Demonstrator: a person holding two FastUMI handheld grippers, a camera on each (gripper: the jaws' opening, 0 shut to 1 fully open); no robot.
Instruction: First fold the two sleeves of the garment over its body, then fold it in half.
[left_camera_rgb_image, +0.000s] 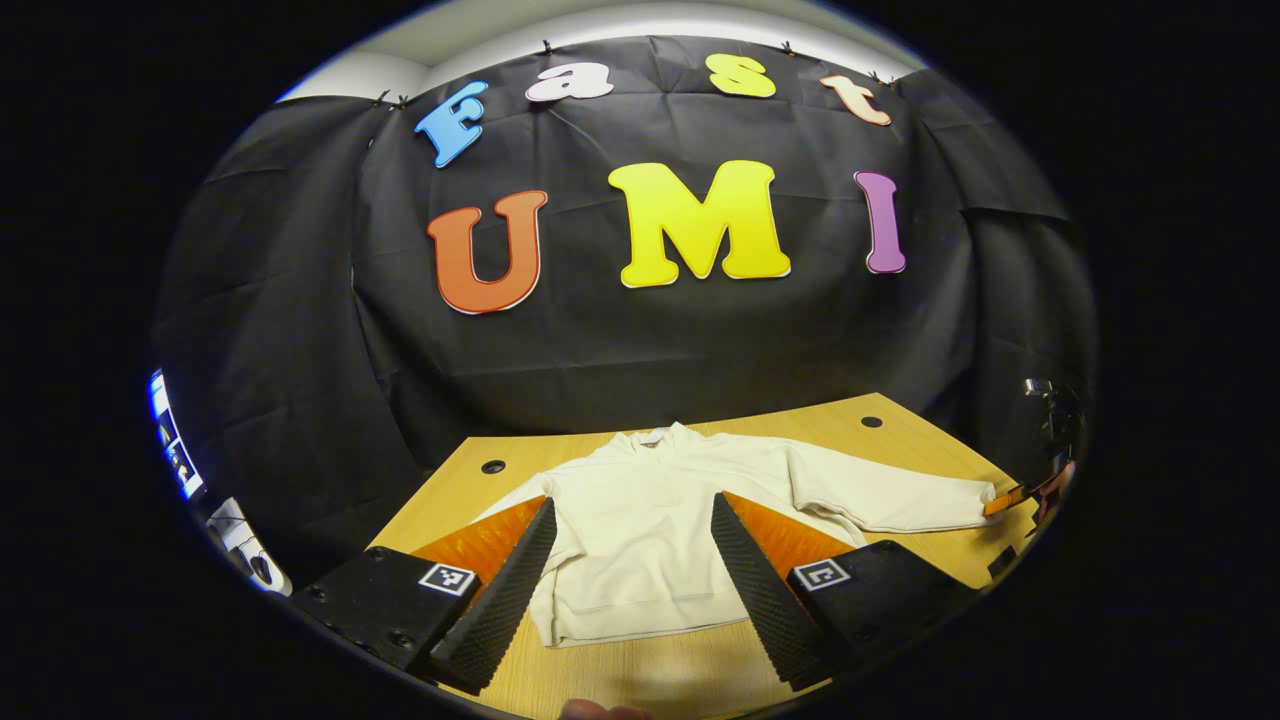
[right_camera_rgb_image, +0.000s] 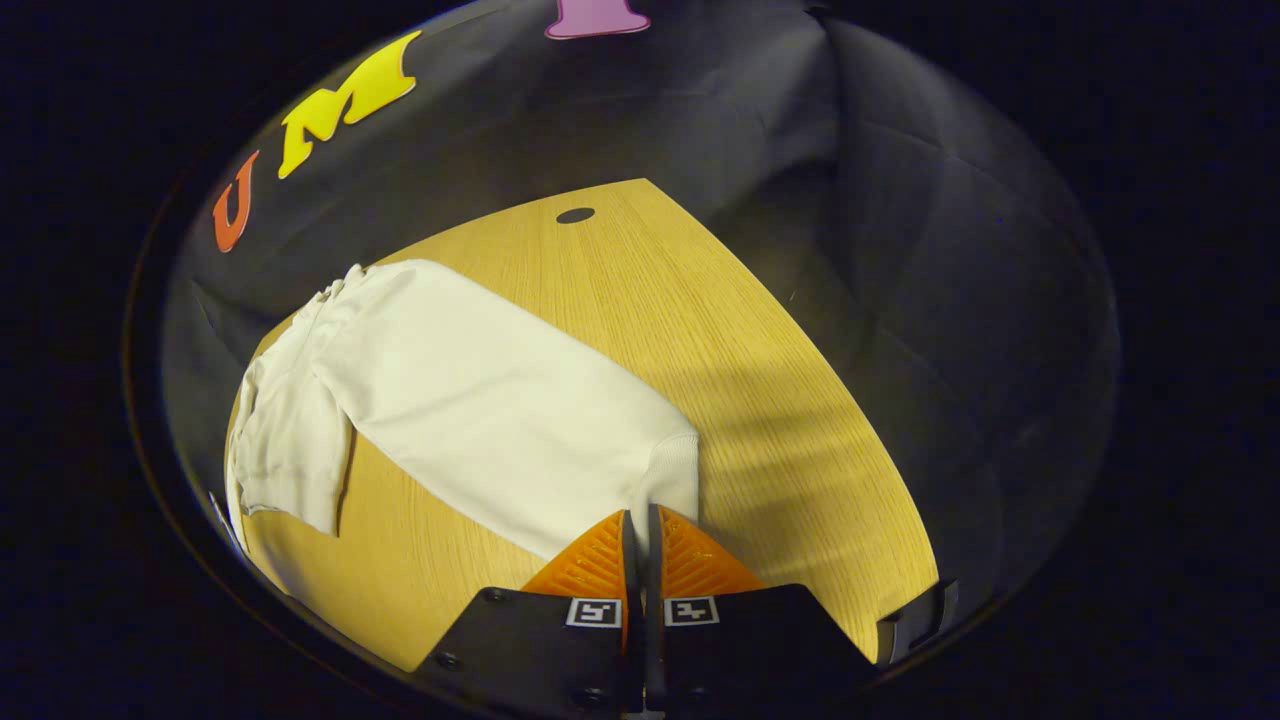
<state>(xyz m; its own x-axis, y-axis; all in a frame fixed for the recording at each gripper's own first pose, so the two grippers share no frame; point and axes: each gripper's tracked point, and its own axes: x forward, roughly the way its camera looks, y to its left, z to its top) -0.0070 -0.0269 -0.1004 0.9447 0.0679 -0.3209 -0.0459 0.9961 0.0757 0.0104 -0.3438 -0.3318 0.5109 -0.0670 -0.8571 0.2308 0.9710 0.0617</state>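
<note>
In the left gripper view, the left gripper (left_camera_rgb_image: 634, 515) hangs with its fingers spread wide and gripping nothing; the cream garment (left_camera_rgb_image: 640, 530) lies flat on the wooden table (left_camera_rgb_image: 900, 425) between and beyond the fingertips, its sleeve (left_camera_rgb_image: 880, 490) stretched out past the right-hand finger. In the right gripper view, the right gripper (right_camera_rgb_image: 640, 515) has its fingers pressed together on the sleeve's cuff (right_camera_rgb_image: 670, 470), the sleeve running up and left from the fingertips.
</note>
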